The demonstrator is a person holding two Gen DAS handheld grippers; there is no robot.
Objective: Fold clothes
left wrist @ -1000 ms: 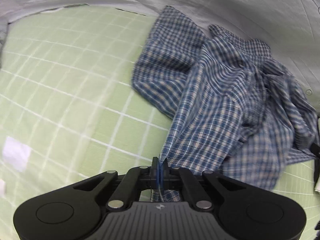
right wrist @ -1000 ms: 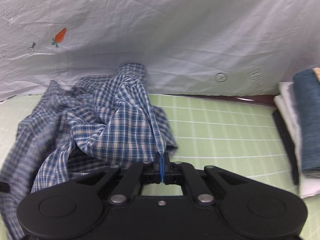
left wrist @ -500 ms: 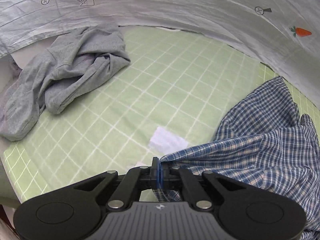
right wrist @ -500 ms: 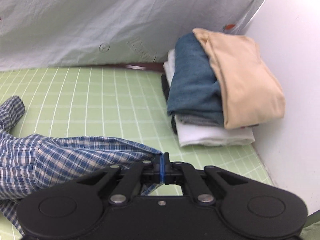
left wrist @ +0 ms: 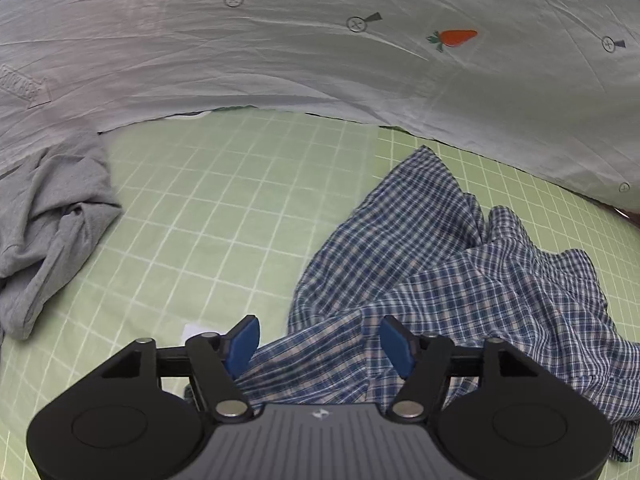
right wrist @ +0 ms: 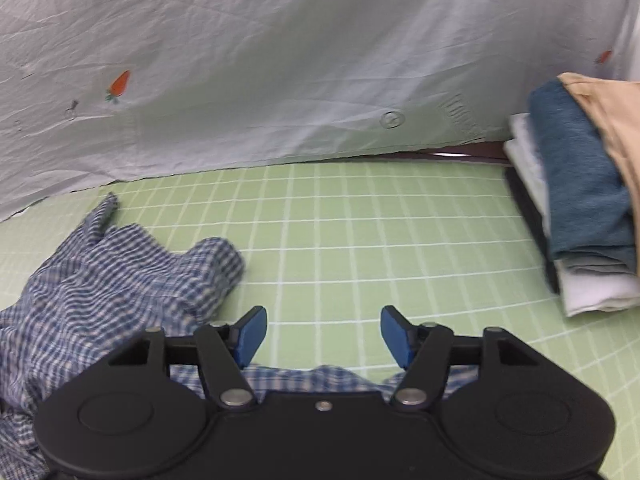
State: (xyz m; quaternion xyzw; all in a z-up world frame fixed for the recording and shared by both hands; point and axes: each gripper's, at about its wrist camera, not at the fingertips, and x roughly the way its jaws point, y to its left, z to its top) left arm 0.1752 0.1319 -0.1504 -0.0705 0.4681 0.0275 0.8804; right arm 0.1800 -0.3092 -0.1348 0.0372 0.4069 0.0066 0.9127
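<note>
A blue and white checked shirt (left wrist: 460,276) lies rumpled on the green gridded mat (left wrist: 224,216), spreading right and forward of my left gripper (left wrist: 320,342). Its jaws are opening; a strip of the shirt lies loose between and under the blue pads (left wrist: 244,340), which do not press on it. In the right wrist view the same shirt (right wrist: 120,276) lies at the left, with an edge showing just under my right gripper (right wrist: 322,334). Those jaws are opening too, with only mat between the pads.
A crumpled grey garment (left wrist: 48,224) lies at the mat's left. A stack of folded clothes (right wrist: 580,200), tan, dark blue, grey and white, stands at the right by a white wall. A pale sheet with carrot prints (left wrist: 456,36) hangs behind the mat.
Both grippers were shut on corners of the checked shirt and pulled it apart sideways; now both have opened and the shirt has dropped onto the mat.
</note>
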